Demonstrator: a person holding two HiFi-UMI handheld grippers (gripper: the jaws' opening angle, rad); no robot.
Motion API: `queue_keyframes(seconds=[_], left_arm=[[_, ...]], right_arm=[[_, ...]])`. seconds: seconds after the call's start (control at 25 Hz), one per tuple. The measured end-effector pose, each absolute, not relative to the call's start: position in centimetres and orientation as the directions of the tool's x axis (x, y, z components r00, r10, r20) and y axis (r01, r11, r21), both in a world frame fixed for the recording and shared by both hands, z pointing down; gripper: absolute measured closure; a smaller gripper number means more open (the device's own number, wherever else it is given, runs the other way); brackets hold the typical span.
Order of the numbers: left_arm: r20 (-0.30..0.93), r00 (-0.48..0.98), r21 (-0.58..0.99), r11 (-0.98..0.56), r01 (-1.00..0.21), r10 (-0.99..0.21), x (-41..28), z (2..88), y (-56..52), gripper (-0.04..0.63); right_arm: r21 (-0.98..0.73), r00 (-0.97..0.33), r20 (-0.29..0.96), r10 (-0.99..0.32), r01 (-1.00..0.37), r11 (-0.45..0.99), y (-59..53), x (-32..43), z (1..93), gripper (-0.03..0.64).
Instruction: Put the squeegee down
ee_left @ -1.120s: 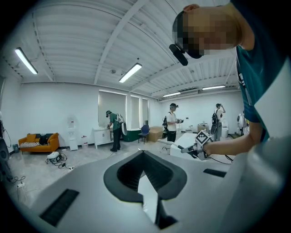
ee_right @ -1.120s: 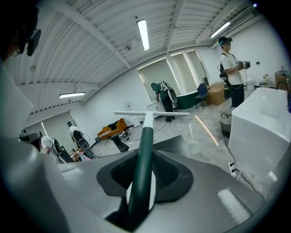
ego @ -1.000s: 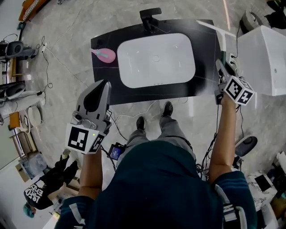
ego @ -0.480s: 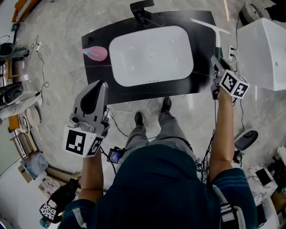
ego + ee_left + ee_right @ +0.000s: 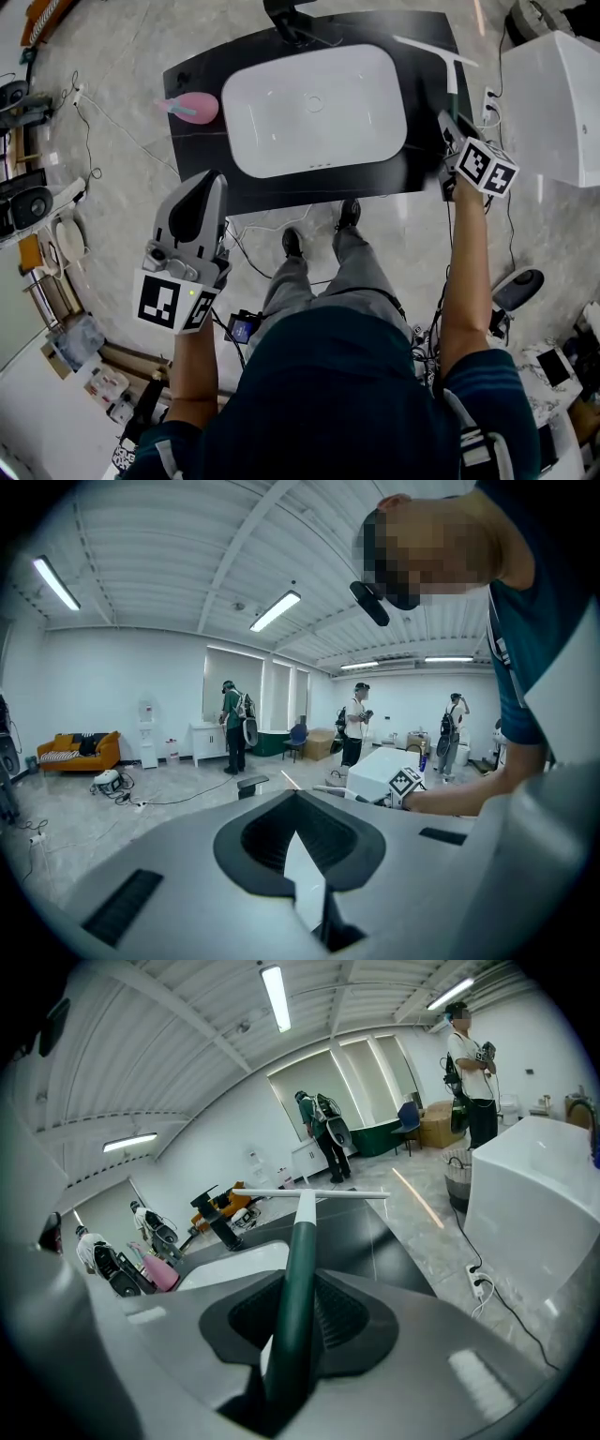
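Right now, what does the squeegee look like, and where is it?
The squeegee is T-shaped: a dark green handle, a short white neck, then a long, thin white blade across the far end. It looks like plastic. The right gripper is shut on the handle, with the blade pointing away from it. The squeegee is over the right end of the black counter, beside the white sink. I can't tell whether the blade touches the counter.
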State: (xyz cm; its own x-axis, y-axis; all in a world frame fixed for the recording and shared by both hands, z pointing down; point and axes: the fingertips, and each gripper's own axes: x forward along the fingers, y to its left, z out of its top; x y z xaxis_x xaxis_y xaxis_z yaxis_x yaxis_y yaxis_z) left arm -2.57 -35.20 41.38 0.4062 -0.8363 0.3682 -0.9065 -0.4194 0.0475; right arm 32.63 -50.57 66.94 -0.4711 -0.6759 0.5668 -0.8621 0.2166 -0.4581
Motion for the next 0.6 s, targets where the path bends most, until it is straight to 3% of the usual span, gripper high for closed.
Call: queue_keyframes(seconds=[0.6], left_arm=[[0.395, 0.399, 0.050, -0.414, -0.909, -0.828, -2.4, 42.5, -34.4, 0.591]], right_arm=[[-0.457, -0.470, 0.607, -0.640, -0.866, 0.203, -49.8, 32.2, 70.7, 0.517]])
